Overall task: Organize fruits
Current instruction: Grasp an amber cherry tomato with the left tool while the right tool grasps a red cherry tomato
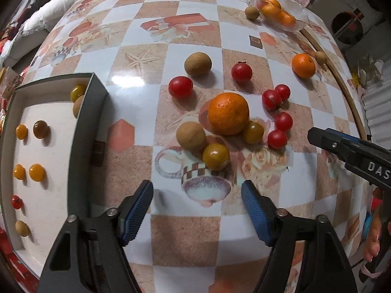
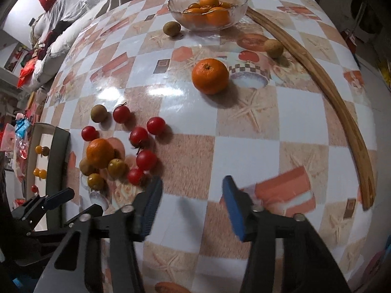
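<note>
Loose fruit crowds a checked tablecloth (image 1: 136, 112), the sorting judged only partly done. At the middle of the heap an orange (image 1: 228, 113) sits touching a yellow-green tomato (image 1: 254, 132), with a brown round fruit (image 1: 191, 135) and another yellow tomato (image 1: 216, 156) just beside it and red cherry tomatoes (image 1: 277, 139) scattered around. A second orange (image 2: 210, 76) lies well apart, nearer the glass bowl (image 2: 178, 14), which already holds several oranges. To the left, an open box (image 1: 96, 112) carries small fruits set in pairs on its white floor: yellow, brown and red ones. Two brown fruits stay out near the bowl and the wooden strip (image 2: 342, 112). The left gripper (image 1: 197, 207) hangs over the cloth just short of the heap, its jaws apart and empty. The right gripper (image 2: 193, 205) stands alongside over bare cloth, jaws likewise apart with nothing between them. Most of the pile remains to be sorted.
</note>
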`<state>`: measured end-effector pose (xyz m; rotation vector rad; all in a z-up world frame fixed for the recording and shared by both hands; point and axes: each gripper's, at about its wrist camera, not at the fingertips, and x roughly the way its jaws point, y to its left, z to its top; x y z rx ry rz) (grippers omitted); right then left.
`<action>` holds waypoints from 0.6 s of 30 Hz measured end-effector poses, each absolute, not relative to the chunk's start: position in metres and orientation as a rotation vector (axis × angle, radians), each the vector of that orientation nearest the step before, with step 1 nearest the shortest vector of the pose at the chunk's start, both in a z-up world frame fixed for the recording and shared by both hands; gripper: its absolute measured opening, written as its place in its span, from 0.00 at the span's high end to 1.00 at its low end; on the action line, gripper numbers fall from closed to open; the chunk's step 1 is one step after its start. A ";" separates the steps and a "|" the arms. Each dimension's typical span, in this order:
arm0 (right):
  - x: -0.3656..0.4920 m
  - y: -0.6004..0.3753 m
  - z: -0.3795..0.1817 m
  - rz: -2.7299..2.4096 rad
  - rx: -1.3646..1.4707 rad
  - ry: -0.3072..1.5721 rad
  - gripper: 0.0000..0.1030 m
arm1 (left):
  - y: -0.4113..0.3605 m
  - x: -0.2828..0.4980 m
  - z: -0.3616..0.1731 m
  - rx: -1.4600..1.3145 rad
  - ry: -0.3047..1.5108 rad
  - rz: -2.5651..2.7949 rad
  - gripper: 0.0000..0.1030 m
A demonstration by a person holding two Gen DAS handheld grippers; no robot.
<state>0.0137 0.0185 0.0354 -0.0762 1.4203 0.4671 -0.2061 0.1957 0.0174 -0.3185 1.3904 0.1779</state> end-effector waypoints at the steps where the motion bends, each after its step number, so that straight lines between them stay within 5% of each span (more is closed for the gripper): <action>1: 0.016 0.020 0.033 0.477 -0.086 1.420 0.56 | 0.194 -0.204 0.015 -0.321 1.398 0.179 0.41; 14: 0.042 0.055 0.026 0.643 -0.174 1.348 0.57 | 0.178 -0.173 0.013 -0.342 1.371 0.240 0.46; 18: 0.045 0.065 0.026 0.677 -0.187 1.338 0.70 | 0.175 -0.162 0.012 -0.338 1.369 0.255 0.51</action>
